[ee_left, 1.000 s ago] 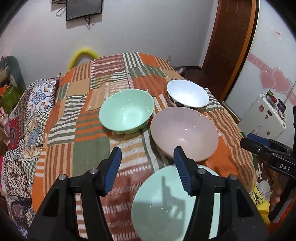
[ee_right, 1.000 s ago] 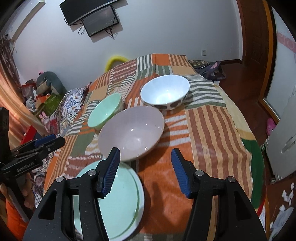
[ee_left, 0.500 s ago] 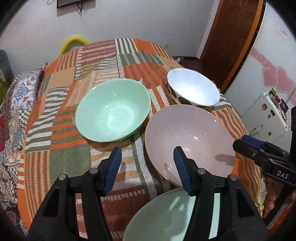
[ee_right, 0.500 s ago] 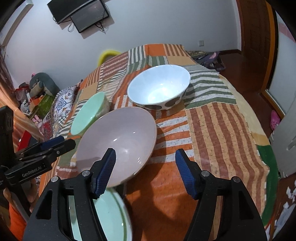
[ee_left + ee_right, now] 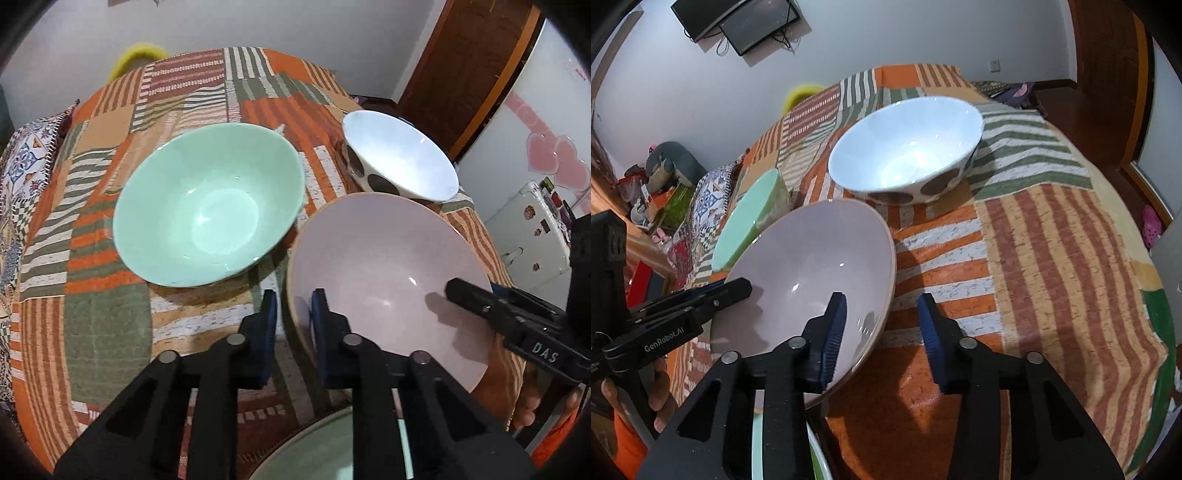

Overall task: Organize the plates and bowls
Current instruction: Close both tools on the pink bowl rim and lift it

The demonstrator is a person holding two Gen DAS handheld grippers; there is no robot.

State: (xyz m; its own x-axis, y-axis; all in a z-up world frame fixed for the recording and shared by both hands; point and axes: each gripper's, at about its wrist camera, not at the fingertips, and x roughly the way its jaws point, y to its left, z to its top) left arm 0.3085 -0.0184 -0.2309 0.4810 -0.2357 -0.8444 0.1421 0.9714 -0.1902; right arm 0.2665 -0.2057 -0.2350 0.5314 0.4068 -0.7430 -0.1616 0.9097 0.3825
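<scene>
You're holding the L gripper [image 5: 293, 317] low over the patchwork bedspread [image 5: 110, 314], fingers pinching the near-left rim of the pink bowl [image 5: 388, 266], one pad outside, one inside. Your R gripper [image 5: 882, 332] is coming in from the opposite side w/ fingers spread wide, straddling the bowl's right rim: left pad over the inside, right pad out over the cloth, not gripping anything. Can't tell if that inner pad is touching.

Pink bowl is sitting centre-front on the bedspread, tilted up on your L side. Mint green bowl [image 5: 207, 210] is lying just beside it to the left; white bowl w/ dark spots [image 5: 399, 162] is just behind it, rims nearly touching. Pale green plate [image 5: 332, 446] is showing under the grippers at the near edge, partly hidden. Wall TV [image 5: 753, 22] at the back.
</scene>
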